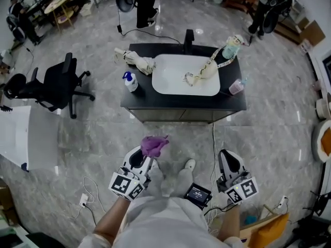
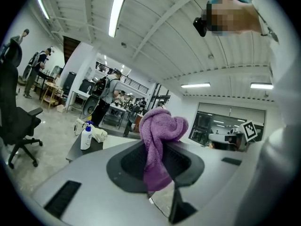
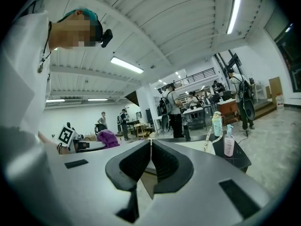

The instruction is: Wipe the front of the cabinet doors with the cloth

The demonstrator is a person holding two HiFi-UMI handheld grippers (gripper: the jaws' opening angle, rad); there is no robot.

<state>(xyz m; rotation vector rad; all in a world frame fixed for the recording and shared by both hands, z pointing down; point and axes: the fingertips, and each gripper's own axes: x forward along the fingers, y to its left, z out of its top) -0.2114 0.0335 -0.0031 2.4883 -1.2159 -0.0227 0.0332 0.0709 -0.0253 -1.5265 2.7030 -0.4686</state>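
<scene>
The wiping is apparently not yet getting under way: the person is standing well back from the sink cabinet [image 1: 147,98], whose cabinet doors [image 1: 181,115] are showing only as a thin strip from above, so a wiped patch probably could not be made out. The left gripper [image 1: 142,161] is clamping the purple cloth [image 1: 153,145] between its jaws, the bunched end pointing toward the cabinet but well apart from the doors. The right gripper [image 1: 230,164] is hanging equally far back, jaws pressed together on nothing.

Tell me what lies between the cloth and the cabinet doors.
Only bare grey floor separates the purple cloth from the cabinet doors, as the head view shows.
</scene>
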